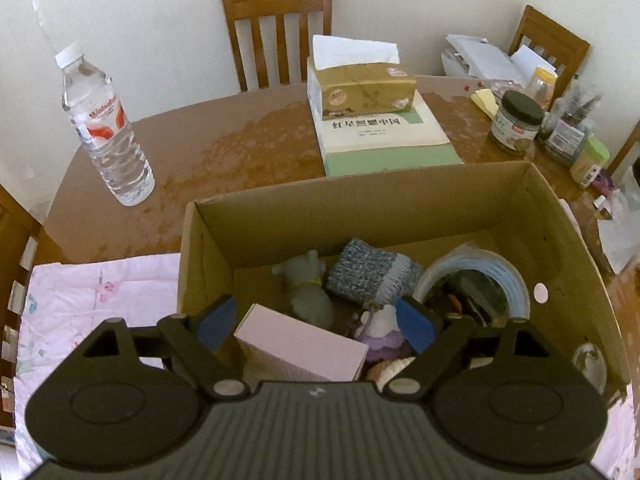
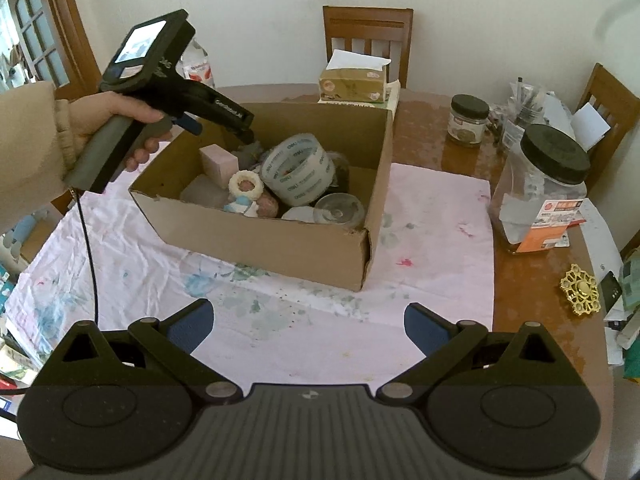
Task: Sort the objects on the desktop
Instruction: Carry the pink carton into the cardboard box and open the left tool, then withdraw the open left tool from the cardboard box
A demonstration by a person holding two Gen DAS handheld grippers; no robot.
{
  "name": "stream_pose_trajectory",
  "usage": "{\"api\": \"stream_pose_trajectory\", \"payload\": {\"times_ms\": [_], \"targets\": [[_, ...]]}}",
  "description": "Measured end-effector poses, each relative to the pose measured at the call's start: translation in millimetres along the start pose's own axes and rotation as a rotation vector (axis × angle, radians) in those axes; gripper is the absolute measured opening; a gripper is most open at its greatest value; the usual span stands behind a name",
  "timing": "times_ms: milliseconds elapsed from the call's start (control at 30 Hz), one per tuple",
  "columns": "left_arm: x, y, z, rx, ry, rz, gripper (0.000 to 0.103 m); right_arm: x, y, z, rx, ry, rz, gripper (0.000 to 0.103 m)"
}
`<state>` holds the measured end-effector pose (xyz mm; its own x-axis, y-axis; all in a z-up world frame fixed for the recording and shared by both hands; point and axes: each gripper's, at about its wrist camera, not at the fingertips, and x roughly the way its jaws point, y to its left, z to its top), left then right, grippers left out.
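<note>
Presently catalogued: one open brown cardboard box (image 2: pixel 280 236), which stood on a pale pink floral cloth (image 2: pixel 320 320) over a round brown wooden table (image 1: pixel 240 132). Contents: a pale pink rectangular carton (image 1: pixel 300 350), a grey-blue knitted sock roll (image 1: pixel 372 272), a grey soft toy figure (image 1: pixel 308 292), a wide roll of clear packing tape (image 2: pixel 298 168), a small clear glass jar lying on its side (image 2: pixel 340 208) and a cream ring-shaped trinket (image 2: pixel 246 186).

The left gripper (image 1: pixel 316 322) hung over the box's near corner, jaws spread wide and clamped on nothing; the carton lay below and between its blue pads (image 1: pixel 218 322), untouched. The right gripper (image 2: pixel 308 328) hovered above bare cloth in front of the box, jaws likewise apart and empty.

Handling, by judgement: carton light and stiff, best taken across its two long flat faces; sock and toy soft and yielding, graspable anywhere; tape roll rigid, best pinched through the wall of its ring; glass jar slippery and breakable, to be held across the body gently.

Unsorted nearby: a clear plastic water bottle (image 1: pixel 106 128), upright, well apart from the box.
</note>
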<state>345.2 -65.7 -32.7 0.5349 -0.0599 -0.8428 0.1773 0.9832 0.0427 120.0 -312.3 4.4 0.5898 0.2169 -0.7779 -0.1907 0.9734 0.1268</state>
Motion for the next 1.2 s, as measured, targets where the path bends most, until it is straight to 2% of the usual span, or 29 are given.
{"api": "stream_pose_trajectory", "payload": {"times_ms": [433,800,1200], "targets": [[-65,-21,-36,0.146,-0.164,-0.003,0.090,3,13,-2,-0.022,0.015,0.003,0.103],[-122,-32,-90,0.135,-0.240,-0.042,0.095,-8,25,-6,-0.039,-0.041,0.013,0.103],[-166,-35,-140,0.058,-0.309,0.004,0.098,-25,33,-9,-0.071,-0.099,0.003,0.103]]}}
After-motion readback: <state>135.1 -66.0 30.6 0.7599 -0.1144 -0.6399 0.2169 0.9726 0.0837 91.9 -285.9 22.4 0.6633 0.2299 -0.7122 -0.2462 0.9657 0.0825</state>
